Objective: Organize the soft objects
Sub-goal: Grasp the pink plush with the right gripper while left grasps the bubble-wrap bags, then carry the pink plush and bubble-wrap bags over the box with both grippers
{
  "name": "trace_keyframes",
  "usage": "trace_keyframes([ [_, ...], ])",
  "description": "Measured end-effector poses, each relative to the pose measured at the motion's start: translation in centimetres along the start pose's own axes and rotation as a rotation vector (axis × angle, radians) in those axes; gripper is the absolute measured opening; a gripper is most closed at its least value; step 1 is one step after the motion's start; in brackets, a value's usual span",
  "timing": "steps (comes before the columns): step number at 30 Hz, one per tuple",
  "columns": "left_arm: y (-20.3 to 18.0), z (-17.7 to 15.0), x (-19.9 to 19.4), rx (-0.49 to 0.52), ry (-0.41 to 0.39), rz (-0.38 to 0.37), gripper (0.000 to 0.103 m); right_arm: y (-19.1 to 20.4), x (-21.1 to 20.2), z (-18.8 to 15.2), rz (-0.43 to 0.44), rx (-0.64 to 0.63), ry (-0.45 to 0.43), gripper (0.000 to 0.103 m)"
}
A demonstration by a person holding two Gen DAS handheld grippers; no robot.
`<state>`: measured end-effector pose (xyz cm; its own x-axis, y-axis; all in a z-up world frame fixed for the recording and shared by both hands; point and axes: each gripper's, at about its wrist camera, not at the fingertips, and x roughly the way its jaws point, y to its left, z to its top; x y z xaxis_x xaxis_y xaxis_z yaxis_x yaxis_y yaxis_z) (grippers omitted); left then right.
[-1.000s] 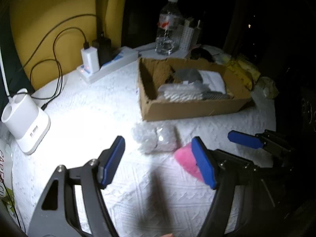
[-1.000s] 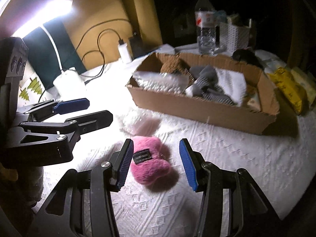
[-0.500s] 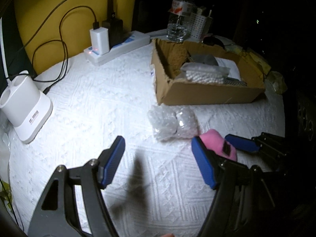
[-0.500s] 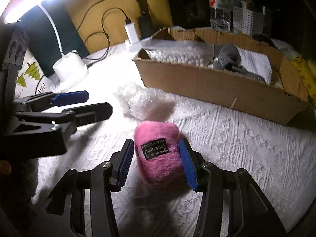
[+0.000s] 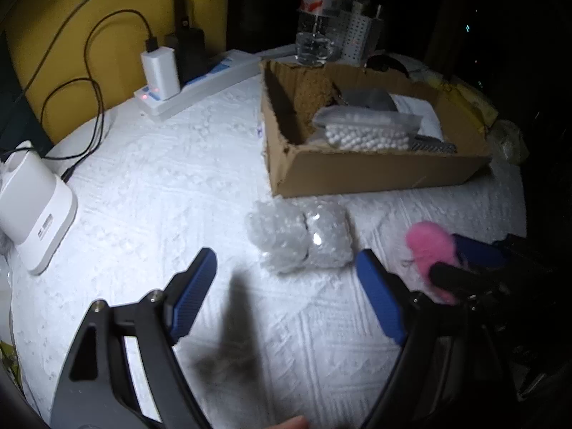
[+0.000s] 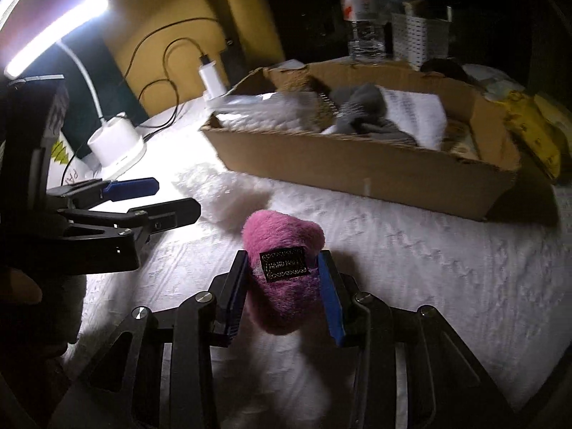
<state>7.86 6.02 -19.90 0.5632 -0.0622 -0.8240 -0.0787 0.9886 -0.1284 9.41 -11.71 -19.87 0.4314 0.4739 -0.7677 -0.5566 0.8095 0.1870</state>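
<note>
My right tongs (image 6: 284,295) pinch the pink plush toy (image 6: 284,271): both blue pads press into its fuzzy sides, just below the black label on its upper face. Their jaws have just been closing, with the toy between them. The toy's rounded far end sticks out past the fingertips toward the cardboard box (image 6: 357,171). In the left wrist view, the same toy (image 5: 430,246) shows as a pink blur at the right edge, beside the right tongs' dark frame and well apart from my left tongs' right finger.

My left tongs (image 5: 286,296) are spread wide, with nothing between the pads; their jaws have just been opening. They point down at the white quilted cover of the counter (image 5: 161,186). The bubble-wrap bundle (image 5: 300,239) lies on the cover just beyond the fingertips, roughly centred on the gap, touching neither pad. From the right wrist, this bundle (image 6: 221,196) appears as a bright white patch between the toy and the left tongs (image 6: 161,200).

The cardboard box (image 5: 371,171) stands farther back, past the bundle. It holds a clear bag of white beads (image 5: 368,132), grey socks (image 6: 364,114), and a white cloth (image 6: 414,111).

A white lamp base (image 5: 32,207) stands at the left edge of the cover. A power strip (image 5: 200,85) with plugged chargers, and a water bottle (image 5: 318,18), stand at the back.
</note>
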Motion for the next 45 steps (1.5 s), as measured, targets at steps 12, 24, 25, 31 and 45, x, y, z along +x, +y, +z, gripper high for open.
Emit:
trace_keyframes([
  [12,-2.3,1.2,3.4,0.070,0.042,0.089,0.082,-4.6,-1.2,-0.5,-0.037,0.068,-0.015,0.040],
  [24,-3.0,1.2,4.2,0.109,0.033,0.039,0.062,-7.2,-2.1,-1.0,-0.071,0.125,-0.026,0.040],
  [25,-3.2,1.2,4.0,0.114,0.028,0.037,0.062,-7.3,-2.2,-1.0,-0.072,0.125,-0.027,0.040],
  [31,-4.3,1.0,2.6,0.130,0.012,0.007,0.062,-7.3,-2.9,-1.0,-0.078,0.124,-0.040,0.040],
  [45,-8.1,0.4,-0.9,0.197,-0.031,-0.050,0.062,-7.3,-5.9,-1.7,-0.093,0.133,-0.088,0.040],
])
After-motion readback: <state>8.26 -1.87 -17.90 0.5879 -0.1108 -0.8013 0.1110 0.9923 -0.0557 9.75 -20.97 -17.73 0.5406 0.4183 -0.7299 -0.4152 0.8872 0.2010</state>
